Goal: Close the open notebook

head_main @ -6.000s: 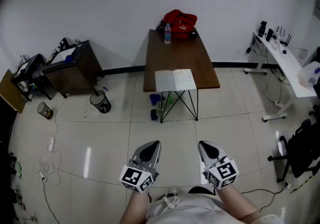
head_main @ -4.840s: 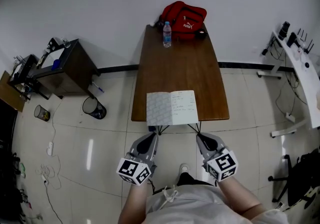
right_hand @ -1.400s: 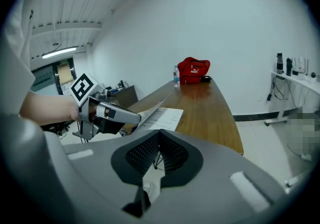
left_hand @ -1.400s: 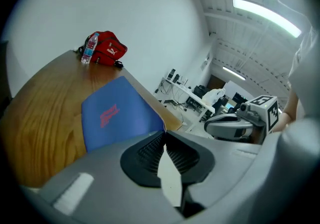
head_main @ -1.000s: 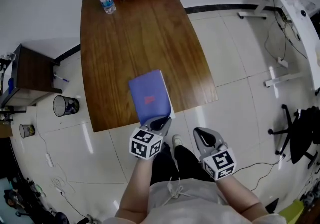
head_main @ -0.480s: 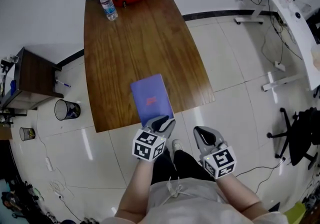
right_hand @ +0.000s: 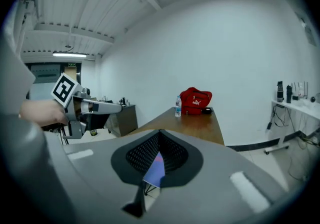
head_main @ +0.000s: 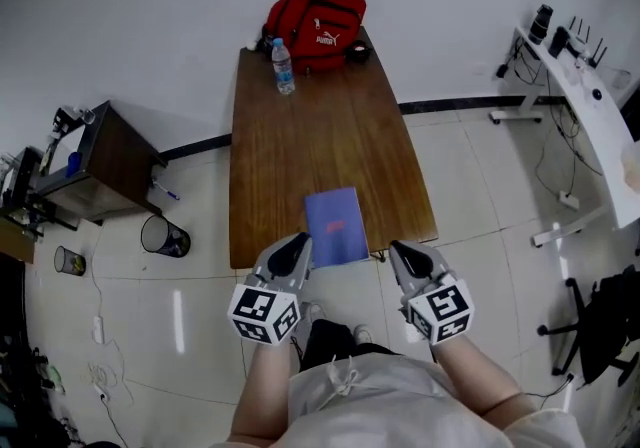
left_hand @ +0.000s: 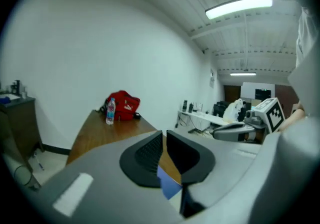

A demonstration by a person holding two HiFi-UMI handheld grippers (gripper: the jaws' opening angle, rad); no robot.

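Pulled the left claw [head_main: 296, 243] up off the notebook [head_main: 336, 226], which lies shut, purple cover up, at the near edge of the surface [head_main: 300, 126]. Closing now on nothing, narrow gap left. Raised the right claw [head_main: 402, 250] too, pressed together, empty. Looks done.

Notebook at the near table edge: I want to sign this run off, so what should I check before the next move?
1. Notebook closed, purple cover up: ok.
2. Notebook wholly on the table, no overhang at the near edge: cannot tell.
3. Left tongs off the notebook, jaws closing on nothing: ok.
4. Right tongs empty, jaws together: ok.
5. Bottle and red bag far from the notebook: ok.
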